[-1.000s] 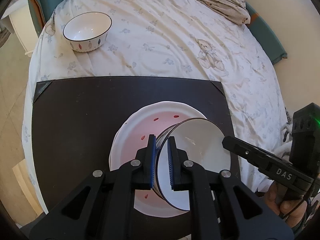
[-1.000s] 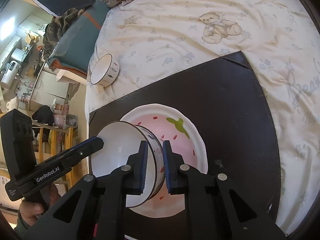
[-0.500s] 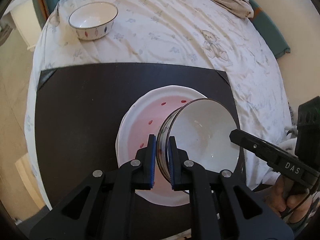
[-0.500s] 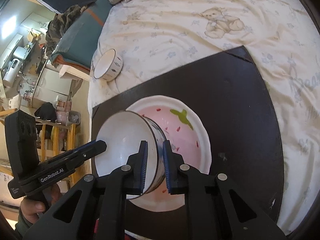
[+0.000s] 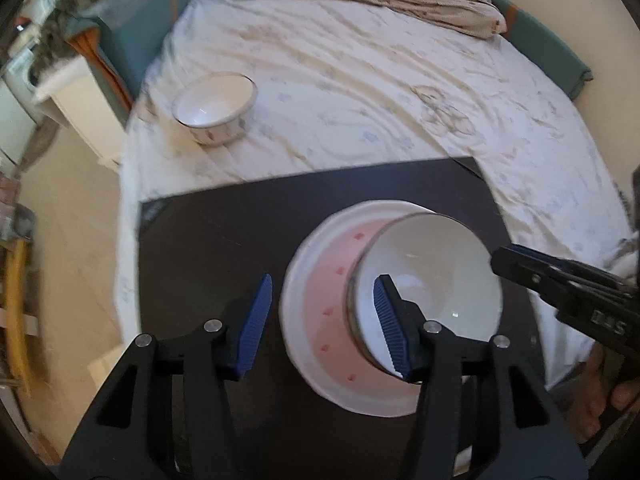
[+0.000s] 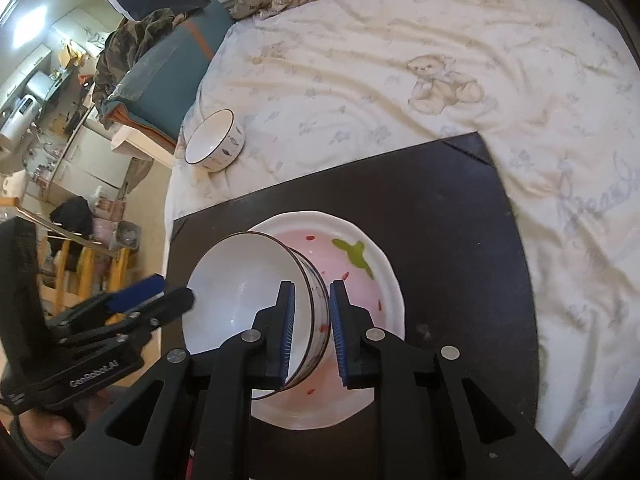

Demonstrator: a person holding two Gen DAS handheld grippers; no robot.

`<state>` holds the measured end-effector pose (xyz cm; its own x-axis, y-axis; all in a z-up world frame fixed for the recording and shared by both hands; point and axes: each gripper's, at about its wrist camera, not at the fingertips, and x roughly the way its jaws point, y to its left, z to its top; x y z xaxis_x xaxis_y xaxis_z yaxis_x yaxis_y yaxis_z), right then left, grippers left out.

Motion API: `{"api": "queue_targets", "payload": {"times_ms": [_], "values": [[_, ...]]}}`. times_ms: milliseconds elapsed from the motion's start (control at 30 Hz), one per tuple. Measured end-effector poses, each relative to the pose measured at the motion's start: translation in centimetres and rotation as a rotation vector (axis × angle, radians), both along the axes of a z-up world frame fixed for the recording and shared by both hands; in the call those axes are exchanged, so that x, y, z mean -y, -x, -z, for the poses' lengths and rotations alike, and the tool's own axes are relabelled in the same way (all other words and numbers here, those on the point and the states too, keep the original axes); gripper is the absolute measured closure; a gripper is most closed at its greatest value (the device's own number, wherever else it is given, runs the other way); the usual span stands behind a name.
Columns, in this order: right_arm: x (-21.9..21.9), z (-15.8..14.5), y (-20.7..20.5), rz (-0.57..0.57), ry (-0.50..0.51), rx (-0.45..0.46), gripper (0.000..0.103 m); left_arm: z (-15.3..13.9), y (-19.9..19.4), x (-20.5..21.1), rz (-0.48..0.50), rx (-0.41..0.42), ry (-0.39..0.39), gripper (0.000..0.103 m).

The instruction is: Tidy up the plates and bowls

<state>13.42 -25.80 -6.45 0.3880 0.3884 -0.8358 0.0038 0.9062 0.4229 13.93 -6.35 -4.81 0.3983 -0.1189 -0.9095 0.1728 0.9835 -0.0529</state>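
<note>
Right wrist view: we see the bed (image 6: 400, 60) bearing a dark board (image 6: 460, 220), on which the strawberry plate (image 6: 384, 276) holds a tilted bowl (image 6: 248, 280), its mouth facing near-left. The right gripper (image 6: 312, 332) straddles the bowl's right wall, jaws opening, the outer pad apart from it. The left gripper (image 5: 320, 316) stands released, jaws opening astride the near-left rim. A second bowl (image 6: 214, 142) lies far-left, empty, nearer our left hand.

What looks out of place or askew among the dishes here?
The white bowl lies tilted on its side in the strawberry plate, not upright. A second bowl sits apart on the bedsheet, off the dark mat.
</note>
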Motion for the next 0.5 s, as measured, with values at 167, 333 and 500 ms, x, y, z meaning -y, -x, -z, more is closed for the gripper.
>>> {"api": "queue_targets", "payload": {"times_ms": [167,333,500], "values": [[0.1,-1.0,0.7,0.021,0.023,0.057,0.042,-0.7,0.1,-2.1,-0.076,0.025,-0.004,0.054],[-0.3,-2.4,1.4,0.018,0.070,0.140,0.005,-0.9,0.3,-3.4,-0.111,0.054,-0.043,0.053],[-1.3,-3.3,1.9,-0.019,0.139,0.191,0.000,-1.2,0.6,-4.2,-0.145,0.070,-0.048,0.018]]}}
